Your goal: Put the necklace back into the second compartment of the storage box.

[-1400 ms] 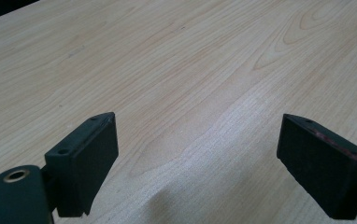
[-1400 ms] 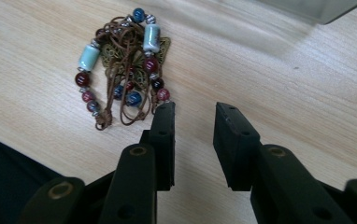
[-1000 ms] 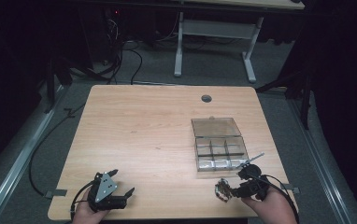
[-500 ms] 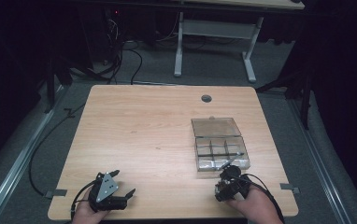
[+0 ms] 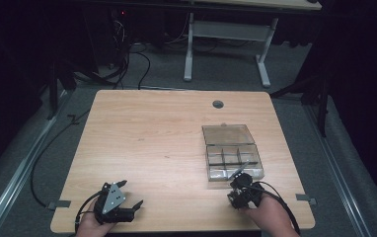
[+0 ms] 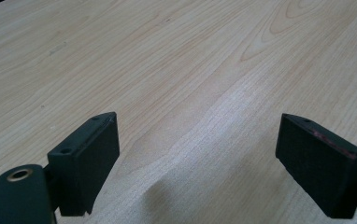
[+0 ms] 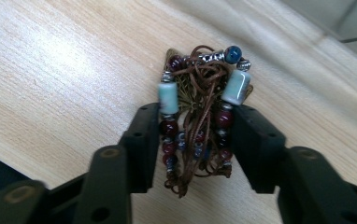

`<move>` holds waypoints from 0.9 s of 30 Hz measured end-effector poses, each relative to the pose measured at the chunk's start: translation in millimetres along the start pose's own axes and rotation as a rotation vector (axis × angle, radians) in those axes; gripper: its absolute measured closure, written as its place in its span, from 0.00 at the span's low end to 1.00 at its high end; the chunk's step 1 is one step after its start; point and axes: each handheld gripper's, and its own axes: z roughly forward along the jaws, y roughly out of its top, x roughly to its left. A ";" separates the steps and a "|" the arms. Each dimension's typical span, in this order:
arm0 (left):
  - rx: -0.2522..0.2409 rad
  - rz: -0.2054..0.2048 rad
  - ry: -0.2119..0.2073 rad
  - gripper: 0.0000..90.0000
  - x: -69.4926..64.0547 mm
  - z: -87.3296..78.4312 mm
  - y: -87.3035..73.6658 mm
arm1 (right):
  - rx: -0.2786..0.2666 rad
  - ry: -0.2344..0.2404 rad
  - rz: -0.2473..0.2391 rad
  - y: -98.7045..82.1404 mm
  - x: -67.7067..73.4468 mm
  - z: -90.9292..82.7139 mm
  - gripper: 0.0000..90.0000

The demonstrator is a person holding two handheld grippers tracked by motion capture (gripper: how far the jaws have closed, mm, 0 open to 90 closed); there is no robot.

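A bundle of beaded jewellery on brown cord, with dark red, pale green and blue beads, lies on the wooden table. My right gripper has just been closing on it, and both pads press on the bead strands. From above, that gripper sits just in front of the clear compartment box. My left gripper rests near the table's front left, jaws wide apart. Nothing but bare wood lies between the left gripper's jaws.
The box's clear lid lies flat open behind its compartments. A round cable hole sits near the table's far edge. Beyond the table are white desk legs and cables on the dark floor.
My right hand has shifted left along the front of the box and sunk toward the table. The left hand has stayed put.
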 end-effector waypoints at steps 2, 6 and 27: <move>0.000 0.000 0.000 0.16 0.0 0.0 0.0 | -0.005 0.007 0.004 0.0 -1.9 -1.3 0.70; -0.001 0.002 0.001 0.16 -0.4 0.1 0.0 | -0.001 0.003 0.005 -0.3 -4.3 0.3 0.78; 0.006 0.006 0.003 0.16 -1.2 0.1 -0.1 | -0.037 0.006 -0.009 -4.3 -7.8 -16.5 0.84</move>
